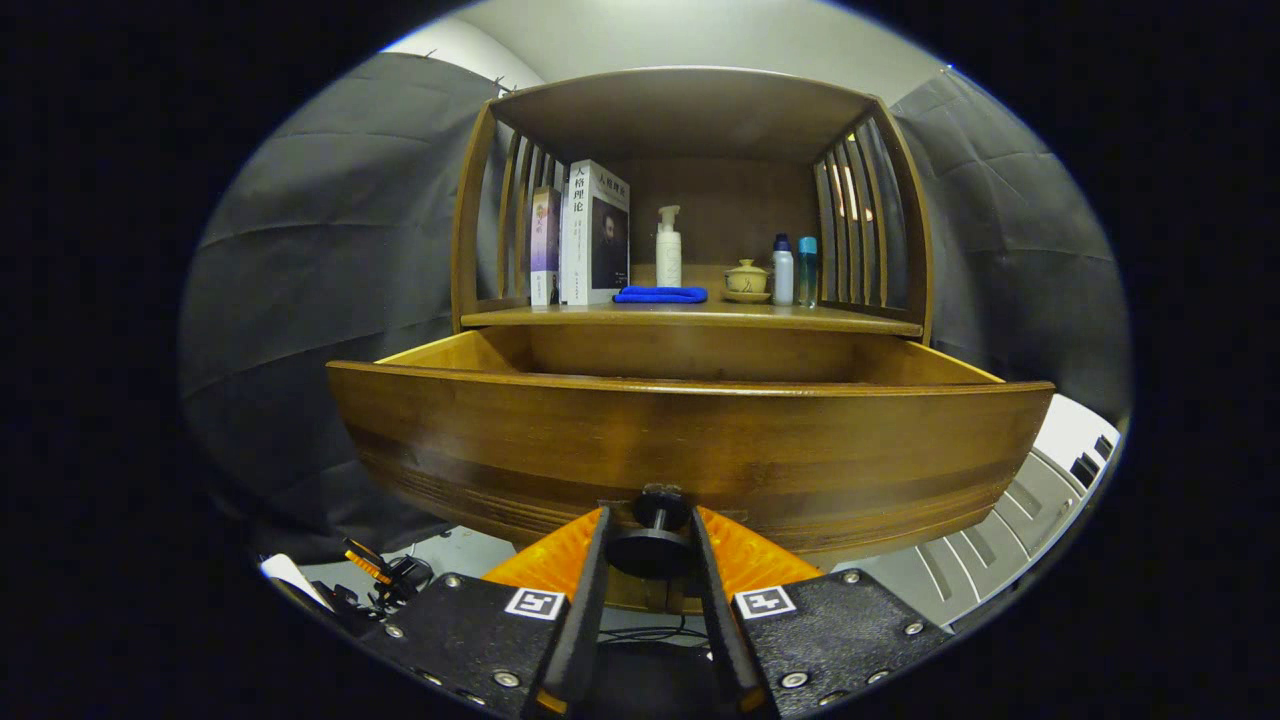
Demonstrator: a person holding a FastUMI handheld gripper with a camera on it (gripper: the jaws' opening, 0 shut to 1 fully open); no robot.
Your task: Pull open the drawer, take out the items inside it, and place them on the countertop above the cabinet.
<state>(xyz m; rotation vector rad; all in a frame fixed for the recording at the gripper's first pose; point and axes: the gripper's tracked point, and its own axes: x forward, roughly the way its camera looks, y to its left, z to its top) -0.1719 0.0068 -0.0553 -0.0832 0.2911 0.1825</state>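
The tool [650, 535] is narrow, its two fingers closed on the dark round knob [650, 545] at the lower middle of the drawer front [690, 450]. The knob sits between the fingers and both seem to press its sides, so I judge the grip as holding.

The drawer stands well out from the cabinet, its front panel right at the fingertips and its side walls running back beyond them. The pull looks nearly done. To finish it well, keep the draw straight back along the line of the fingers, level, with no twist, so the drawer does not bind on its runners or tip. Stop before it comes off its runners, then release the knob and lift the tool up over the front panel to look down inside.

What the drawer holds cannot be told: the tall front hides the floor of it, and only the upper part of the inner back wall [690, 350] shows, bare wood.

Above and beyond the drawer is the counter [850, 318], a wooden board under the cabinet's roof, with slatted sides. On it, well beyond the fingers, stand two books [590, 235] to the left, a white pump bottle [668, 248] behind a folded blue cloth [660, 294], a small lidded cup [746, 278] on a saucer, and two small bottles [794, 270] side by side to the right. Free board lies along the front edge for whatever comes out.
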